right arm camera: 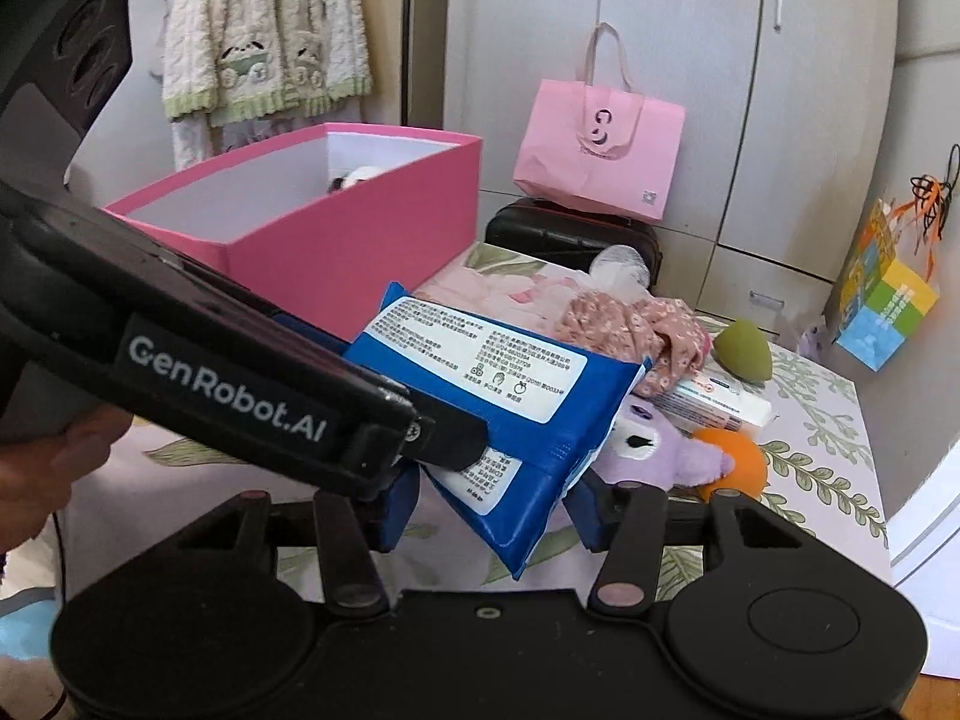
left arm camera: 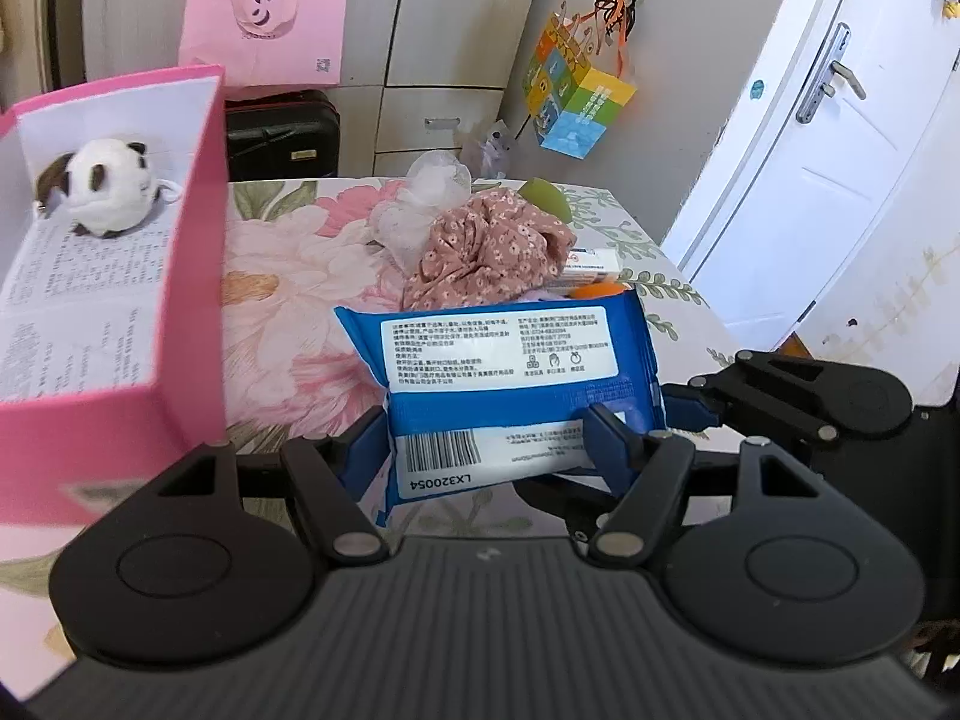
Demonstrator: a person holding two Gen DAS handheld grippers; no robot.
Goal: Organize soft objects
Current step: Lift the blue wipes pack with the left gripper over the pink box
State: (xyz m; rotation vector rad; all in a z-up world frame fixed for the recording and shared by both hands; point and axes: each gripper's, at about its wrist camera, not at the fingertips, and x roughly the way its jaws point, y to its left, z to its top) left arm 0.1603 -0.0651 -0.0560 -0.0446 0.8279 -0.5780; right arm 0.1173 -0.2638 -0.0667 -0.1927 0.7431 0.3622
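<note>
Left gripper (left arm camera: 486, 444) held level low in the frame, blue fingers (left arm camera: 606, 447) clamped on the barcode end of a blue wet-wipes pack (left arm camera: 510, 354), which is lifted off the floral table cover (left arm camera: 282, 306) with its label upward. Right gripper (left arm camera: 690, 408) reaching in from the right edge, tips just beside the pack's right side. From the right wrist: pack (right arm camera: 510, 396) tilted, lower corner hanging between the right gripper's (right arm camera: 498, 510) spread fingers (right arm camera: 591, 519); hard to tell whether those actually press on it, since the left gripper's black body (right arm camera: 456, 450) crosses in front. Open pink box (left arm camera: 180, 276) at the left of the frame, its near wall close beside the pack, a panda plush (left arm camera: 102, 186) lying at its far end. Bare cover between box and pack. Behind the pack, a heap near the table's far right: pink floral fabric (left arm camera: 492, 252) and white crumpled material (left arm camera: 420, 204). Seen only from the right wrist: purple plush (right arm camera: 660, 447) touching an orange ball (right arm camera: 744, 468), a white carton (right arm camera: 714, 405), an olive sponge (right arm camera: 741, 351), all right of the pack, leaving a strip of table toward the right edge.
</note>
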